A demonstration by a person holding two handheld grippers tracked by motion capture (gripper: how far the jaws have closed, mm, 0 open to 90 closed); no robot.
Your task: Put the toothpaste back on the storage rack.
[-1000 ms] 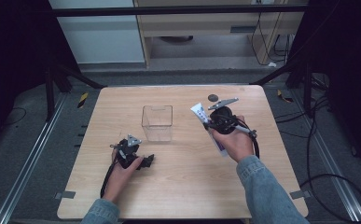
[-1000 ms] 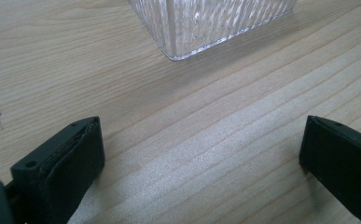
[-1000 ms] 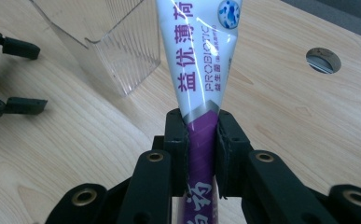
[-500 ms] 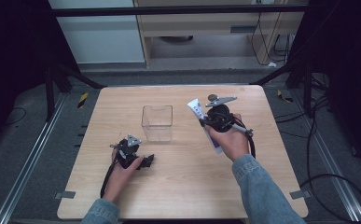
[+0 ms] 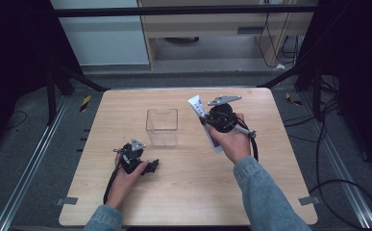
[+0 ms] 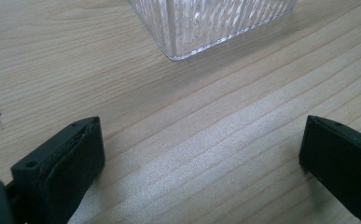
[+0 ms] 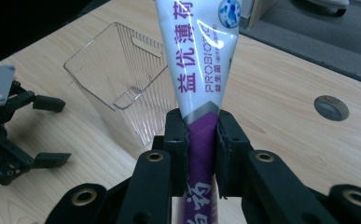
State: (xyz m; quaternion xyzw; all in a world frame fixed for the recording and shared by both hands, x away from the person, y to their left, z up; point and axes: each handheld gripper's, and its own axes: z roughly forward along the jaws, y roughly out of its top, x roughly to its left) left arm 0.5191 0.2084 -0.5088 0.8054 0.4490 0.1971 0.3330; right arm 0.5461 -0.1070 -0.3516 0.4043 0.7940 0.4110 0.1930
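Observation:
My right gripper (image 7: pixel 201 135) is shut on a white and purple toothpaste tube (image 7: pixel 199 60), clamped at its purple band. In the high view that tube (image 5: pixel 196 106) is held up above the table, just right of the clear plastic box (image 5: pixel 162 126). The clear plastic box (image 7: pixel 122 88) stands open-topped and empty near the table's middle. My left gripper (image 5: pixel 147 166) rests on the wood in front of the box, to its left, jaws wide apart. In the left gripper view its fingers (image 6: pixel 66 158) frame bare wood, with a corner of the box (image 6: pixel 206 23) ahead.
A small round grey disc (image 7: pixel 331 107) lies on the wooden table (image 5: pixel 183 192) toward its far right. Dark frame legs and cables surround the table on the floor. The left gripper (image 7: pixel 15 135) shows at the left of the right gripper view.
My right gripper has carried the tube leftward, closer to the clear box. The left gripper has stayed where it was.

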